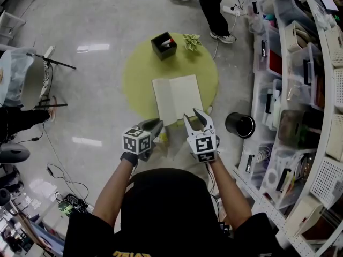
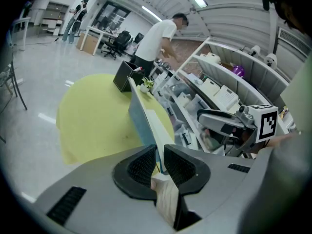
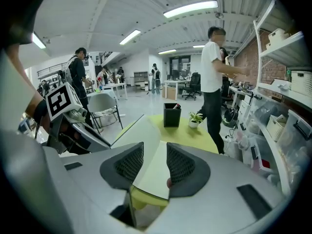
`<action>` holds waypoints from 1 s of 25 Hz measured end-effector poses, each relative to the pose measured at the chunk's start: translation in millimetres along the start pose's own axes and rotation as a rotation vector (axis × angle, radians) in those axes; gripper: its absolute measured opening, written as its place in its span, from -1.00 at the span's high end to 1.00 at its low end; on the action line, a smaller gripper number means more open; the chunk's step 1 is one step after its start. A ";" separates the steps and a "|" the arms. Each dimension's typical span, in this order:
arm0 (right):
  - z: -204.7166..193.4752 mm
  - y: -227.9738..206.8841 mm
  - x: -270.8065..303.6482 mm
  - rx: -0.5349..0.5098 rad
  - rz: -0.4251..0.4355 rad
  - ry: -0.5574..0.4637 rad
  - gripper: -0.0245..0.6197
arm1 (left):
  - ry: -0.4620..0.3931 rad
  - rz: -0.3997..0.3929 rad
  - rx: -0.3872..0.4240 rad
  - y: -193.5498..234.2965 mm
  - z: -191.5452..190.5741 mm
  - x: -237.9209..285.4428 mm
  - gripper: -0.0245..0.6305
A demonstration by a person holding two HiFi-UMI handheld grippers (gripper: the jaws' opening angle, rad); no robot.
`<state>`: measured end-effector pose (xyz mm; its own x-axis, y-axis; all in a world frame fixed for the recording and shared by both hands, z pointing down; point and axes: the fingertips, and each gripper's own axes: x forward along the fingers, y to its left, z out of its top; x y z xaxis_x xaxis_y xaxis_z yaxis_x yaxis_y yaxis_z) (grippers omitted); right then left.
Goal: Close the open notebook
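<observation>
The open notebook [image 1: 177, 96] lies with white pages up on a round yellow-green table [image 1: 139, 74]. My left gripper [image 1: 155, 125] is at its near left corner. In the left gripper view the left gripper [image 2: 159, 160] is shut on the blue-covered edge of the notebook [image 2: 144, 116], which stands up like a blade. My right gripper [image 1: 195, 116] is at the near right corner. In the right gripper view a white leaf of the notebook [image 3: 146, 145] slants through the gap of the right gripper [image 3: 155, 162], whose jaws stand apart.
A black pen holder [image 1: 164, 45] and a small plant [image 1: 192, 40] stand at the table's far edge. A black bin [image 1: 240, 125] sits on the floor to the right, before shelves of boxes [image 1: 300, 90]. A person [image 1: 211, 9] stands beyond the table; a chair [image 1: 32, 74] is left.
</observation>
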<state>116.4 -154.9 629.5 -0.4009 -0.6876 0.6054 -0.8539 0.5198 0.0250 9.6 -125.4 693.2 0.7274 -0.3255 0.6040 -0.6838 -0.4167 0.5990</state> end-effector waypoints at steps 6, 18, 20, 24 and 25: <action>0.2 -11.2 -5.1 0.011 -0.055 -0.001 0.72 | 0.006 -0.014 0.012 -5.2 2.0 5.4 0.72; -6.2 -25.2 -13.1 0.021 -0.083 -0.007 0.92 | 0.018 -0.039 0.034 -17.6 10.1 18.6 0.72; -7.8 -27.4 -14.3 0.049 -0.092 0.002 0.92 | 0.021 -0.044 0.037 -19.2 11.4 21.8 0.72; -10.7 -32.4 -17.7 0.066 -0.105 0.011 0.92 | 0.030 -0.058 0.044 -23.8 13.4 29.3 0.72; -11.1 -33.9 -18.9 0.071 -0.107 0.010 0.92 | 0.033 -0.061 0.048 -25.3 13.9 31.5 0.72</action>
<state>156.7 -153.9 626.0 -0.3034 -0.7318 0.6102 -0.9129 0.4068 0.0339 50.7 -136.9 689.7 0.7651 -0.2701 0.5845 -0.6339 -0.4754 0.6101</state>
